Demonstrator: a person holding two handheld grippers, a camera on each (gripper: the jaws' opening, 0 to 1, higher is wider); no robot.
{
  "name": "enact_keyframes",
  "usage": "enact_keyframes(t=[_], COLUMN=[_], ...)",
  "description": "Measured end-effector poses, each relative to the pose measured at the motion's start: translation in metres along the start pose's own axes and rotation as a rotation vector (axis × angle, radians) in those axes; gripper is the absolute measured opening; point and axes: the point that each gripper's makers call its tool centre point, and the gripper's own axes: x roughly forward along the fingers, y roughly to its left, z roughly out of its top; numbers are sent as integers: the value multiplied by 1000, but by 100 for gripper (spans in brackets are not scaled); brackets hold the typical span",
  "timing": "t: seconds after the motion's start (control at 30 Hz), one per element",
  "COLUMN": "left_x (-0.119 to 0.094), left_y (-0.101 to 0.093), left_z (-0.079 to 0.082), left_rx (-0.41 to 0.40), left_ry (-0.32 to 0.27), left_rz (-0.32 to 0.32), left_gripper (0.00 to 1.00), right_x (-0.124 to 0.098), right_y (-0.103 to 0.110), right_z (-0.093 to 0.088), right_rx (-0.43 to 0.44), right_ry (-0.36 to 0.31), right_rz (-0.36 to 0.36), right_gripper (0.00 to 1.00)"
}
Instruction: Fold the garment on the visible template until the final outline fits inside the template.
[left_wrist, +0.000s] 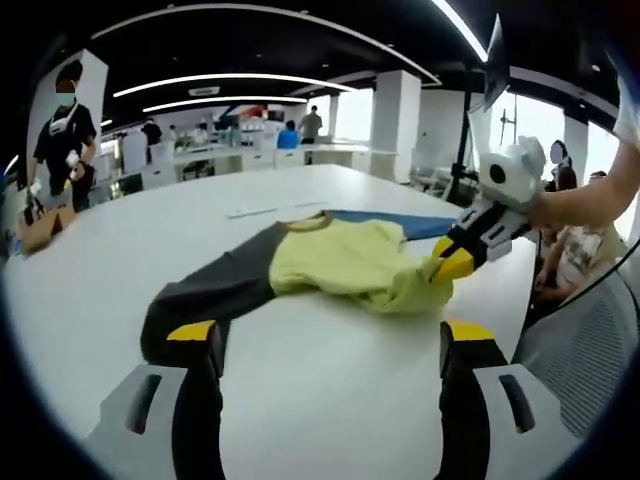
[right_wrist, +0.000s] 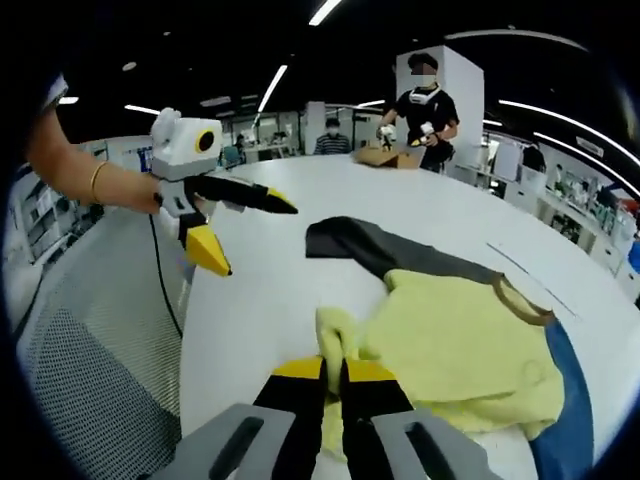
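One crumpled yellow garment with dark grey sleeves (left_wrist: 330, 262) lies near the edge of the round white table (left_wrist: 320, 390), partly over one blue template sheet (left_wrist: 400, 222). Right gripper (right_wrist: 333, 372): jaws closed on a yellow fabric fold at the table edge. Left gripper (left_wrist: 330, 335): jaws spread wide, empty. The right gripper view alone shows the garment's brown collar (right_wrist: 520, 300); two masked bystanders stand beyond
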Motion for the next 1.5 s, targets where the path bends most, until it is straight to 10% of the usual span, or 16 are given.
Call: enact_keyframes(t=[0.53,1.5], left_x=[2,11], left_y=[2,16], left_z=[-5,-19], left_rx=[-9,-55], left_ry=[25,68], left_rz=[-13,-3], left_gripper=[82,72], right_x=[-7,47], right_y=[-89,-166], right_z=[27,-50], right_rx=[121,400], right_ry=[-38,176], right_rz=[-145,-269], right_gripper=[0,0])
